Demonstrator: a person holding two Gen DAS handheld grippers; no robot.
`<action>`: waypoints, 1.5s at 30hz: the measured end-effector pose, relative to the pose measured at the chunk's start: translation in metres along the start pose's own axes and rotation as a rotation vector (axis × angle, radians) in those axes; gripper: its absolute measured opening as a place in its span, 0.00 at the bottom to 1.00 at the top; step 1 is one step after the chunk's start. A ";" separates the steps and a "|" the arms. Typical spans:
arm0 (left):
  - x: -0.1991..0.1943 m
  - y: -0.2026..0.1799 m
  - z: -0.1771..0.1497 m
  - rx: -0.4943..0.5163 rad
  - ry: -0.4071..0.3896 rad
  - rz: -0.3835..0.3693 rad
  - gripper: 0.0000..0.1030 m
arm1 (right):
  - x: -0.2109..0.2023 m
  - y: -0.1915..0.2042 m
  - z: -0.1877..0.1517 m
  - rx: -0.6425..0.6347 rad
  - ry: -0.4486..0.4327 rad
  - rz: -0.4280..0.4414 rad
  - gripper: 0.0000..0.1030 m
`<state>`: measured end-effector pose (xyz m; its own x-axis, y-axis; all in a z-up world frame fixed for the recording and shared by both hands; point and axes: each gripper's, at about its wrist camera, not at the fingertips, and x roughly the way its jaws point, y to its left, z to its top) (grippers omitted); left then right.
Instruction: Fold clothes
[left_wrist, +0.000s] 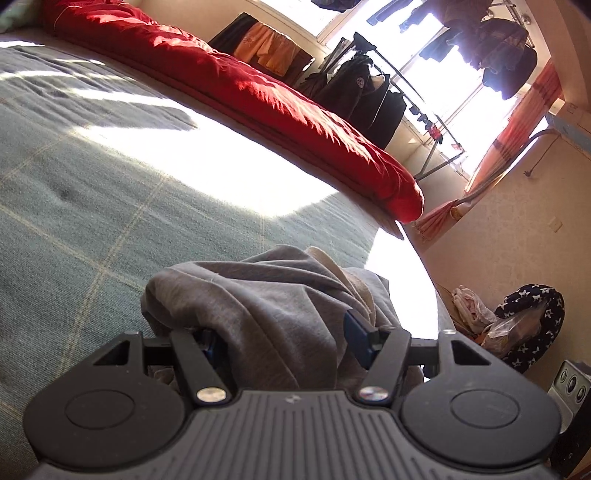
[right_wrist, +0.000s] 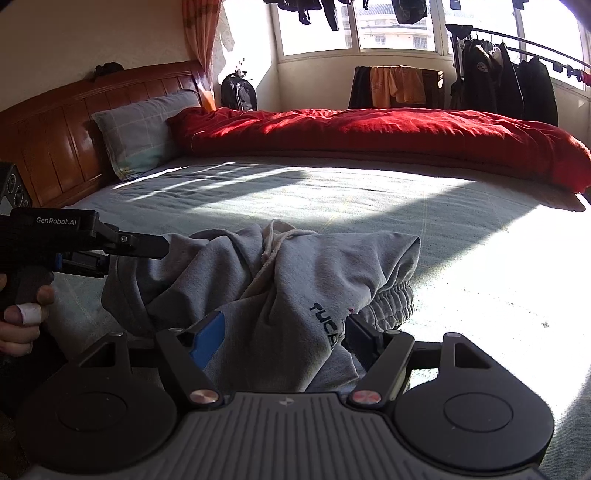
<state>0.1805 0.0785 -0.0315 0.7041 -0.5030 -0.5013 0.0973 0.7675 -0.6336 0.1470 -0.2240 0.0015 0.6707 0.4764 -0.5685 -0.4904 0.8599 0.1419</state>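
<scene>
Between the blue-padded fingers (right_wrist: 207, 334) of the right gripper (right_wrist: 282, 332) sits a bunched fold of grey sweatpants (right_wrist: 295, 280), pinched at a half-wide spread. At nine o'clock in the right wrist view, the left gripper (right_wrist: 110, 254) reaches into the same garment; its own camera shows that gripper clamped on thick fleece (one pad buried in cloth). Soft, crumpled, with a ribbed cuff (right_wrist: 391, 299) and pale drawstring (right_wrist: 269, 254), the pants lie on a green checked bedsheet (left_wrist: 92, 221). At twelve o'clock stretches a rumpled red quilt (right_wrist: 369, 136).
</scene>
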 end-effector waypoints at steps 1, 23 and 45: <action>0.005 0.004 0.003 -0.022 0.006 -0.006 0.59 | 0.001 -0.001 0.000 0.007 0.004 -0.001 0.74; -0.054 0.027 0.032 0.019 -0.165 0.187 0.12 | 0.008 -0.011 0.009 0.115 0.031 0.049 0.74; -0.066 0.100 0.018 -0.071 -0.092 0.342 0.22 | 0.026 -0.007 0.016 0.206 0.076 0.110 0.74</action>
<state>0.1563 0.1953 -0.0509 0.7485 -0.1815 -0.6378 -0.2015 0.8540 -0.4796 0.1770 -0.2149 -0.0012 0.5720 0.5612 -0.5983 -0.4293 0.8263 0.3646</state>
